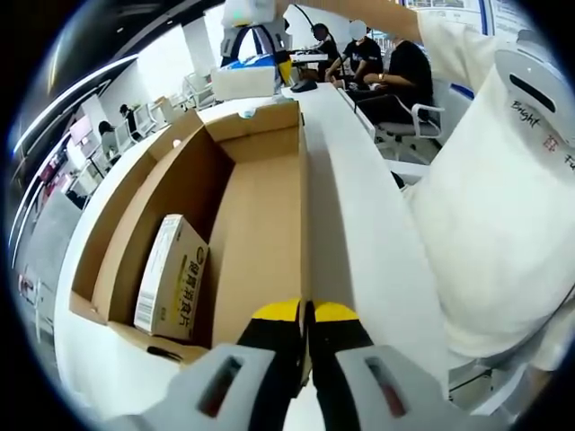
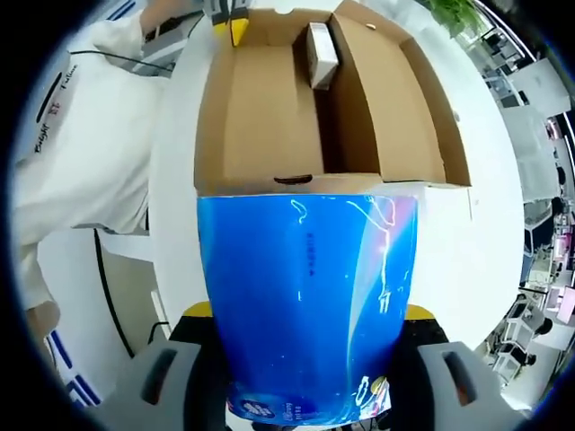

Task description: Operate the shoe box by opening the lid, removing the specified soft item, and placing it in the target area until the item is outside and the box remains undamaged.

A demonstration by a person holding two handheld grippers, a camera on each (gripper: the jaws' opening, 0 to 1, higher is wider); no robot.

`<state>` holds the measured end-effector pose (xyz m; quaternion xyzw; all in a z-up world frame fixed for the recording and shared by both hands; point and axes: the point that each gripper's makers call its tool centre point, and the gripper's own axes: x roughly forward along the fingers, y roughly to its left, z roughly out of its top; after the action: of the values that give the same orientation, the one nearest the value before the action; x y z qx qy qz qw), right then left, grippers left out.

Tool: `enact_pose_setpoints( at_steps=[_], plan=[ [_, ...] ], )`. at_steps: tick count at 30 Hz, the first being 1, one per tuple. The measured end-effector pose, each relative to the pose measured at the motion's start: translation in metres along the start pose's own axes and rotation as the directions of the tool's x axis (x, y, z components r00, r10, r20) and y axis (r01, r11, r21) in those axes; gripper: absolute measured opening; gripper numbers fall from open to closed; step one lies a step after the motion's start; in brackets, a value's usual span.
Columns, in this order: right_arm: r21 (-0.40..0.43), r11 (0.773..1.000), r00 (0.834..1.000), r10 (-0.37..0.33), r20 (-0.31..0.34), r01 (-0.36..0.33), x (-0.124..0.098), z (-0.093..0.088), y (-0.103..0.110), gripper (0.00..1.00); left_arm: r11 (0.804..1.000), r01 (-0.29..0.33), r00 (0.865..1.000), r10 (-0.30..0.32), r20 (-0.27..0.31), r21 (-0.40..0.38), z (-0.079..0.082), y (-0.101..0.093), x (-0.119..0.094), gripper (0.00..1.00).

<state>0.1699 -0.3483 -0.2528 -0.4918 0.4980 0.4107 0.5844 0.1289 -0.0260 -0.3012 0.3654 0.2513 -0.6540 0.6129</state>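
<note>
Holding a soft blue pack (image 2: 310,305) between the jaws of the right tool (image 2: 310,359), outside the open cardboard box (image 2: 260,117) and just beside its near wall, above the white table (image 2: 485,224). Keeping the left tool (image 1: 307,316) closed on the box's side wall, with a small carton (image 1: 171,278) lying inside. Judging the risk: could slip from the grip if squeezed too lightly, or could strike the near wall and crease it if lowered too close to the box.
</note>
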Motion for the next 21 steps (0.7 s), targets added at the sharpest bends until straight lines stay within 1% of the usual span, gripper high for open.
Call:
enact_pose_setpoints(
  at_steps=[3, 8, 10, 13, 19, 21],
  plan=[
    [-0.005, 1.0, 1.0, 0.003, -0.011, -0.003, 0.005, -0.003, 0.002, 0.7, 1.0, 0.001, 1.0, -0.001, 0.0, 0.0, 0.0, -0.001, 0.0, 0.01],
    [0.002, 1.0, 1.0, 0.004, 0.0, -0.004, 0.009, -0.003, 0.001, 0.7, 1.0, 0.0, 1.0, 0.0, 0.0, 0.0, 0.0, -0.001, 0.0, 0.02],
    [0.01, 1.0, 1.0, 0.013, -0.013, -0.013, 0.012, -0.006, 0.002, 0.7, 1.0, 0.001, 1.0, -0.001, 0.0, -0.001, 0.0, -0.001, 0.0, 0.02],
    [0.0, 1.0, 0.999, 0.023, -0.025, -0.023, 0.018, -0.008, 0.004, 0.71, 1.0, 0.004, 1.0, -0.004, -0.001, -0.002, 0.0, 0.0, 0.001, 0.01],
    [0.008, 1.0, 1.0, 0.024, -0.01, -0.024, 0.025, -0.008, 0.002, 0.71, 1.0, 0.004, 1.0, -0.004, -0.001, -0.003, 0.0, 0.0, 0.001, 0.01],
    [-0.011, 1.0, 1.0, 0.021, -0.013, -0.021, 0.026, -0.01, 0.002, 0.72, 1.0, 0.004, 1.0, -0.004, -0.002, -0.003, 0.0, 0.001, 0.001, 0.01]
  ],
)
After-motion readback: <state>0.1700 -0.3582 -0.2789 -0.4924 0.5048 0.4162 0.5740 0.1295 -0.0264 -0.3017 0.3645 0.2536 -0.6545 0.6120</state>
